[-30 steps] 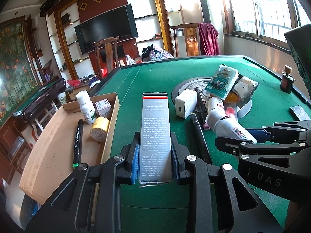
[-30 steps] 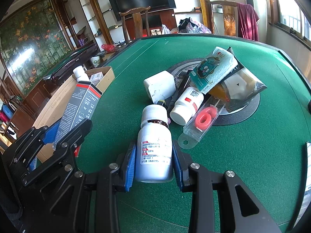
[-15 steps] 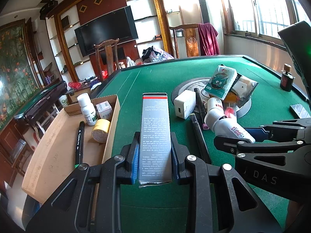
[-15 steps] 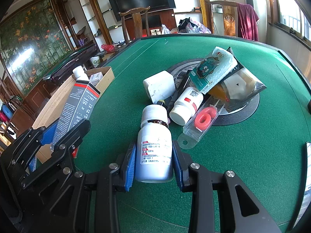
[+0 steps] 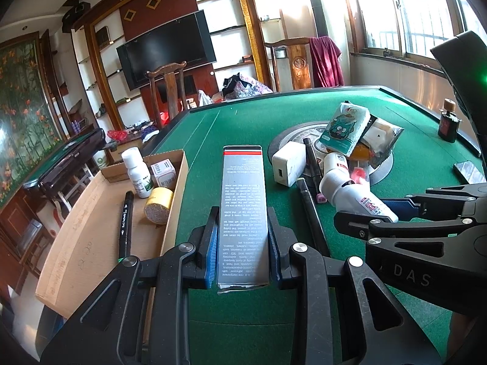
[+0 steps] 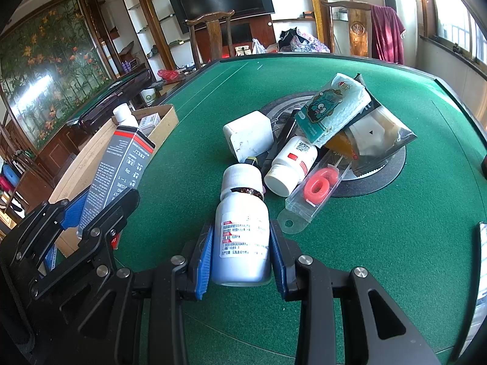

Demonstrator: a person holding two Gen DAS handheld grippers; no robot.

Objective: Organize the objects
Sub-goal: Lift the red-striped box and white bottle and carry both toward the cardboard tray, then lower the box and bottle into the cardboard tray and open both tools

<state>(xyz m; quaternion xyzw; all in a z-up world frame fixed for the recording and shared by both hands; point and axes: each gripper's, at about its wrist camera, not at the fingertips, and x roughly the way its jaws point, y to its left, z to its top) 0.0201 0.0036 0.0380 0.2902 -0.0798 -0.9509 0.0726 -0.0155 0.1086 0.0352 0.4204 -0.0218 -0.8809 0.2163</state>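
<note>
A carry step is judged to be in hand: the grey carton [image 5: 242, 213] is clamped in the left tongs [image 5: 242, 254] above the table [image 5: 420, 158], just beside the cardboard box [image 5: 91, 234], while the white pill bottle [image 6: 242, 231] is clamped in the right tongs [image 6: 240, 257] near the pile of loose items. Next, each item is probably to be carried over the box wall, lowered and released. The table is covered in green felt, and a wall-mounted television [image 5: 166, 50] is seen behind.

Beyond the green table [image 5: 237, 121] we see a wooden chair [image 5: 167, 91], behind it a dark television [image 5: 166, 50], a red cloth [image 5: 324, 60] to its right.
</note>
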